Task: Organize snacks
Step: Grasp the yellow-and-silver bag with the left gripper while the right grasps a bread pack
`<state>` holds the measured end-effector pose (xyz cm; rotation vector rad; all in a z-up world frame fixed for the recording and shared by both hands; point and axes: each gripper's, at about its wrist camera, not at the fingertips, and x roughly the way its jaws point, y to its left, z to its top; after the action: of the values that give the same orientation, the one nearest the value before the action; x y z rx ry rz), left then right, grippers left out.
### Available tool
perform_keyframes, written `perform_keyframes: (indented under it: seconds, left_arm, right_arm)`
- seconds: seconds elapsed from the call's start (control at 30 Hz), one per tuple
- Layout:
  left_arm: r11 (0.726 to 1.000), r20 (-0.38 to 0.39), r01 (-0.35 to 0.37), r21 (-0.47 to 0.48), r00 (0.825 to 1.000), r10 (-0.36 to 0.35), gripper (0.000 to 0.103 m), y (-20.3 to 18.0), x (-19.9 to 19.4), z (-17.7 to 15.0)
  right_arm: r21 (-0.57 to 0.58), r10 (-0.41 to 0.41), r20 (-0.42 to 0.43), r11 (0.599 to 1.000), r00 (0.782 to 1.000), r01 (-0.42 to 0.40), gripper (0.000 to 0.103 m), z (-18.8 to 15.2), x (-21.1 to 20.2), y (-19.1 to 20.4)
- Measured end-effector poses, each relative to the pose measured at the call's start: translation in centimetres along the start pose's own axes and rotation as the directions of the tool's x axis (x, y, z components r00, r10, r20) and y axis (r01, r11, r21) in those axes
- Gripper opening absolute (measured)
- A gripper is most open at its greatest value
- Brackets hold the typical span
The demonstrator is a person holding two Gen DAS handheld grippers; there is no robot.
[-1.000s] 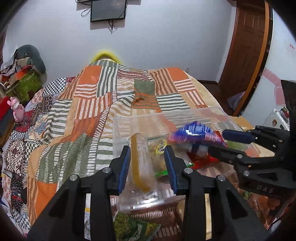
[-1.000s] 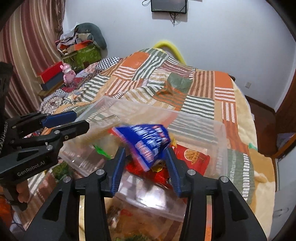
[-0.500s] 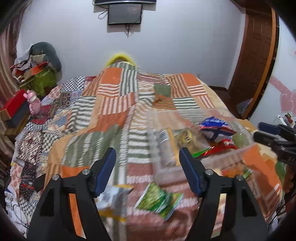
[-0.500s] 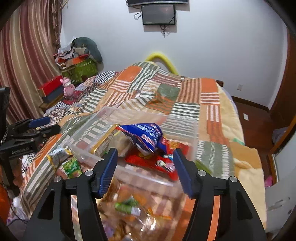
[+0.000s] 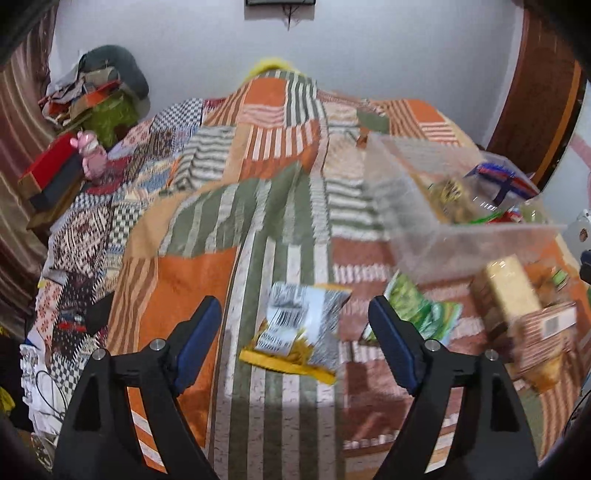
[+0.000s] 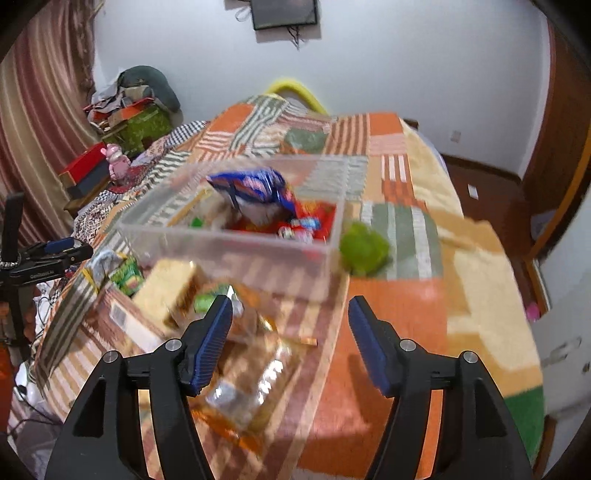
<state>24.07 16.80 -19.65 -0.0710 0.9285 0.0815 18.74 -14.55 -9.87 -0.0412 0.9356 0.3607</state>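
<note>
While both tongs gape with nothing between the pads: snacks strewn over a patchwork bedspread (image 5: 280, 206).

Left gripper (image 5: 295, 339) spread wide at lower centre above a silver-and-yellow packet (image 5: 303, 332), barcode side up; green packet (image 5: 417, 310) just right of it. Right gripper (image 6: 290, 341) likewise splayed over a clear crinkled wrapper (image 6: 251, 373). Clear plastic bin (image 6: 236, 247) at frame centre, holding a blue bag (image 6: 255, 188) atop red packs. Blurred beige block (image 6: 170, 288) lower left of bin.

This is a bedroom in a home. A big bed (image 5: 258, 206) has a striped patchwork blanket (image 6: 399, 221). A TV (image 6: 284, 13) hangs on the wall, and a curtain (image 6: 48, 122) hangs nearby.
</note>
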Motion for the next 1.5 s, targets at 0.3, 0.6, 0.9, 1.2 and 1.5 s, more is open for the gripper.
perform_keyframes:
  seconds: [0.3, 0.6, 0.9, 1.2, 1.5]
  left_arm:
    - [1.000, -0.045, 0.001, 0.016, 0.999, 0.000, 0.082, 0.4, 3.3, -1.2]
    - [0.999, -0.031, -0.013, 0.052, 0.999, 0.014, 0.064, -0.3, 4.3, -1.5]
    - [0.997, 0.010, -0.011, 0.081, 1.000, 0.010, 0.052, -0.4, 1.9, -2.0]
    - [0.996, 0.050, 0.028, 0.080, 0.998, -0.032, 0.052, -2.0, -0.5, -1.8]
    - [0.994, 0.104, 0.059, 0.092, 0.992, -0.069, 0.052, -4.3, -3.0, -0.4]
  right_arm:
    - [0.118, 0.040, -0.034, 0.992, 0.999, -0.036, 0.066, -1.6, 0.0, -0.6]
    - [0.075, 0.028, -0.074, 0.997, 0.997, -0.022, 0.068, -2.9, 0.5, 0.5]
    - [0.048, 0.017, -0.115, 0.999, 0.993, -0.011, 0.065, -3.0, 3.3, 1.5]
    - [0.024, -0.012, -0.108, 1.000, 0.994, 0.014, 0.035, -3.5, 2.5, 0.4]
    - [0.050, -0.057, -0.039, 0.997, 0.998, 0.059, 0.034, -3.3, -0.3, -1.7]
